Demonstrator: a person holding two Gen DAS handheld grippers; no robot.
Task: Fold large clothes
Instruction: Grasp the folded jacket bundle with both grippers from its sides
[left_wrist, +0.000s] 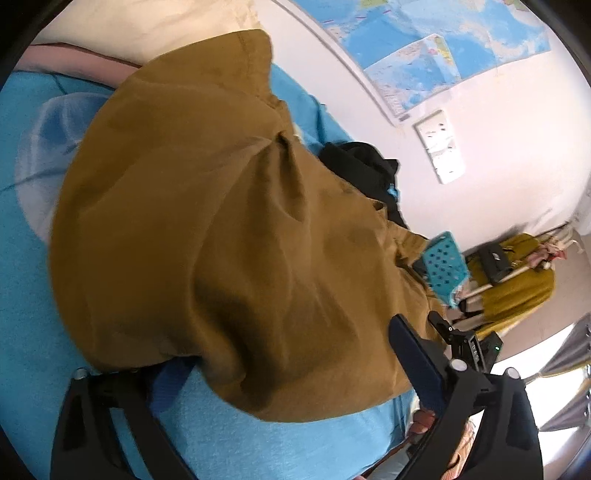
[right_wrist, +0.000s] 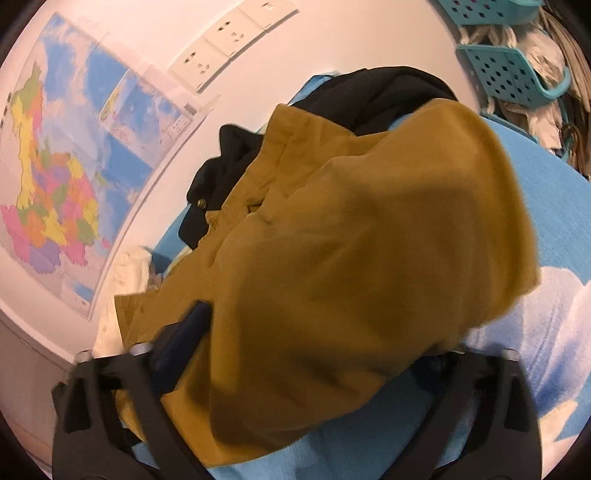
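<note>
While a mustard-brown garment (left_wrist: 221, 229) is spread in a loose heap over a blue bed cover (left_wrist: 29, 295), a black garment (left_wrist: 362, 170) is seen lying just behind it, partly tucked under its far edge. A pale cloud pattern (left_wrist: 44, 147) is printed on the cover beside the heap. Along the white wall, a large map (left_wrist: 436, 40) and a row of wall sockets (left_wrist: 439, 147) are fixed. Nothing but the folds of the brown cloth itself is found in the way of the tools.

From the left wrist view, a teal perforated basket (left_wrist: 443, 266) is shown past the garment, with a second mustard cloth (left_wrist: 517, 280) draped over a rack farther back, and a cream pillow (left_wrist: 129, 26) at the head of the bed. From the right wrist view, the coloured regions of the map (right_wrist: 55, 206) are made out, a brass button (right_wrist: 201, 202) is seen on the black garment (right_wrist: 369, 96), and stacked teal baskets (right_wrist: 509, 77) with pale bags are shown at the upper right.

The left tool (left_wrist: 280, 373) is held wide, with the near edge of the brown garment bunched between its fingers (left_wrist: 417, 358); whether the pads press the cloth cannot be told. The right tool (right_wrist: 317, 365) is likewise spread around a thick fold of the brown garment (right_wrist: 369, 258), one finger (right_wrist: 181, 347) lying against the cloth, the other hidden beneath it; a firm grip cannot be confirmed.
</note>
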